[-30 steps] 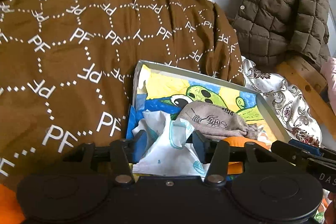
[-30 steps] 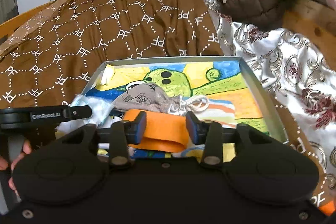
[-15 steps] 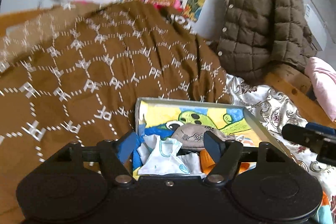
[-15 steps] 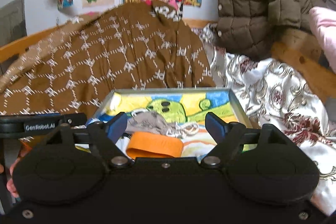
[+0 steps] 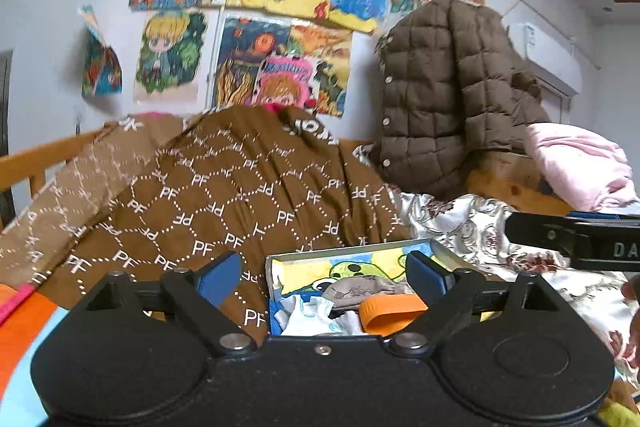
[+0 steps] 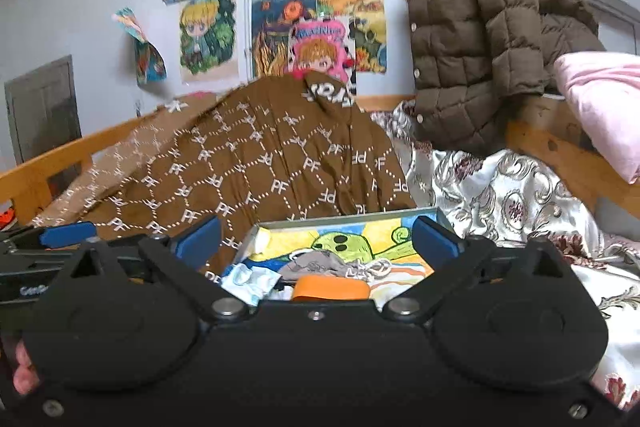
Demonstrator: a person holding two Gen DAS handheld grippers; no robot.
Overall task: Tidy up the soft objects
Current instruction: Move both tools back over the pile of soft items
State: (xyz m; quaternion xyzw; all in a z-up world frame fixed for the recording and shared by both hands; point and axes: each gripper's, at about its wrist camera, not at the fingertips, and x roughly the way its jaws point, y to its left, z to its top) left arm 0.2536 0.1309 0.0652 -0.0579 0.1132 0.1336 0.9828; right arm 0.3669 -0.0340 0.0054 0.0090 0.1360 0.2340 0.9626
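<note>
A shallow metal-rimmed box (image 5: pixel 444 254) (image 6: pixel 446 218) with a green cartoon drawing inside lies on the bed. In it lie a white-and-blue cloth (image 5: pixel 308 315) (image 6: pixel 250 281), a grey-brown pouch (image 5: pixel 360 291) (image 6: pixel 316 262) with a white cord (image 6: pixel 374 269), and an orange band (image 5: pixel 390 311) (image 6: pixel 330 289). My left gripper (image 5: pixel 322 277) is open and empty, held back from the box. My right gripper (image 6: pixel 316 237) is open and empty, also back from the box. Each gripper's side shows in the other's view.
A brown quilt with white PF print (image 5: pixel 224 195) (image 6: pixel 256 163) rises left of the box. A floral satin sheet (image 6: pixel 500 195) lies right. A brown puffer jacket (image 5: pixel 444 95) and pink bedding (image 6: pixel 600 103) sit on the wooden bed rail (image 6: pixel 560 155). Drawings cover the wall.
Both grippers opened, letting go of the white cloth and the orange band in the box, then pulled back and tilted up, so the wall now shows.
</note>
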